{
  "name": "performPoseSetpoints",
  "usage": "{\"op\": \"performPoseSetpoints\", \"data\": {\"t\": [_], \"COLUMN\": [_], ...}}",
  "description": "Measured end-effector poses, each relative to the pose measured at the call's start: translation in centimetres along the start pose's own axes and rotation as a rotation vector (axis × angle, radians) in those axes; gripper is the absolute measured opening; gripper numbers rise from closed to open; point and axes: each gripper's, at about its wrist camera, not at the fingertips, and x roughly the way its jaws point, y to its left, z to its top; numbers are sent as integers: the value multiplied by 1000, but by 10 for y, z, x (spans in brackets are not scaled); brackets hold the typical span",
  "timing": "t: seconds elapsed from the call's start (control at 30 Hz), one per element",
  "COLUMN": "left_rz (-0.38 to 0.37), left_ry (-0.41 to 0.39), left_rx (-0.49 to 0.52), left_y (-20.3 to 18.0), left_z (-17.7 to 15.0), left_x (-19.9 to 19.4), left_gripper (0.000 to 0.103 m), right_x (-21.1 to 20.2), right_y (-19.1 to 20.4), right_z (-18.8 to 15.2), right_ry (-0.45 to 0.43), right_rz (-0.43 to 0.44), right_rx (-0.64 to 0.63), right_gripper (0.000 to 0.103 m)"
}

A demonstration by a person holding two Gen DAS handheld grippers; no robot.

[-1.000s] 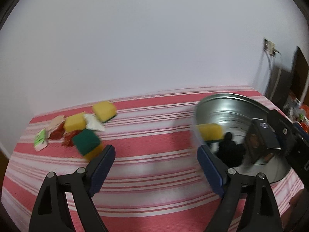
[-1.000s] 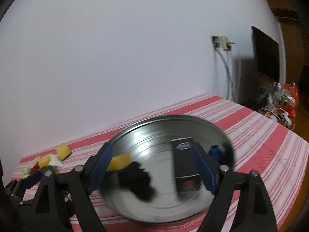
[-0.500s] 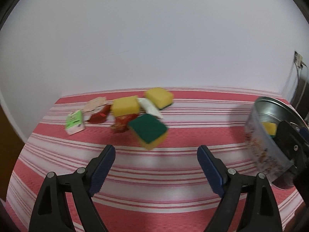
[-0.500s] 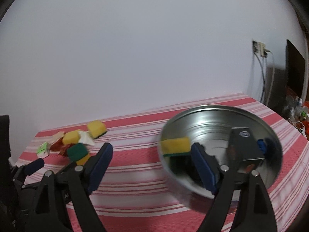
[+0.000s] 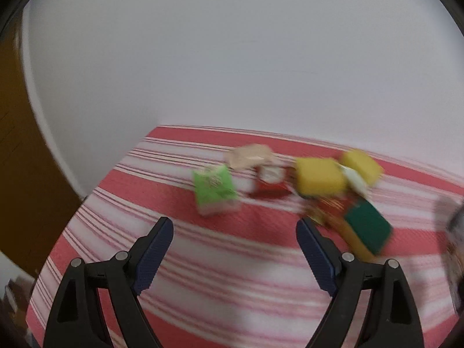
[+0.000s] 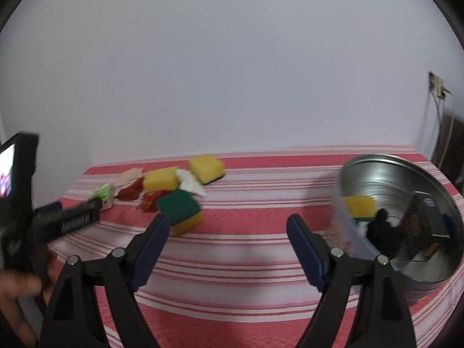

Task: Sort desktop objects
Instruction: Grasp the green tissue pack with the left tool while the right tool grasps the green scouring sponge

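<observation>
A heap of small objects lies at the far left of the red striped table: a green-topped sponge (image 6: 179, 210) (image 5: 366, 230), two yellow sponges (image 6: 161, 179) (image 5: 319, 177), red wrappers (image 6: 130, 191) (image 5: 269, 187), a green sachet (image 5: 214, 190) and a white packet (image 6: 190, 185). My left gripper (image 5: 235, 226) is open and empty, just short of the green sachet. My right gripper (image 6: 227, 223) is open and empty over bare cloth, with the heap to its left and a metal tin (image 6: 435, 174) to its right. In the tin lie a yellow sponge (image 6: 359, 206) and dark items.
The wall stands right behind the table's far edge. The table's left edge drops off beside the heap, with brown furniture (image 5: 17, 159) beyond. In the right wrist view the left gripper's body and a hand (image 6: 17, 287) fill the lower left. Cables hang at the far right (image 6: 438, 110).
Both grippers have swung left, from the metal tin toward the heap of objects. The tin has slid to the right in both views. Both jaws kept the same width.
</observation>
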Motion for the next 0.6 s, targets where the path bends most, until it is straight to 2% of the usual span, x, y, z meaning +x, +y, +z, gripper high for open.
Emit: {"op": "performPoseSetpoints", "data": {"t": [0.13,0.23,0.37,0.47,0.53,0.6], "left_rz": [23,60,67,94,88,99], "left_ry": [45,103,165,172,212,188], "left_rx": [-27,-37,-72,-80,-65,-67], "left_y": [15,19,28,29,28,29], "left_z": [25,32,32,30,25,25], "left_x": [40,69,103,117,130,132], "left_gripper": [88,88,88,88,89,90], "right_x": [12,22,34,42,48,55], "right_y": [16,25,33,36,37,37], "right_z": [-3,-6,-9,-10,-9,-5], "right_ry": [33,57,87,105,113,120], "right_rz": [26,40,53,58,59,57], "right_rx": [-26,-46,-71,-82,-84,-85], "right_gripper": [84,84,84,84,84,84]}}
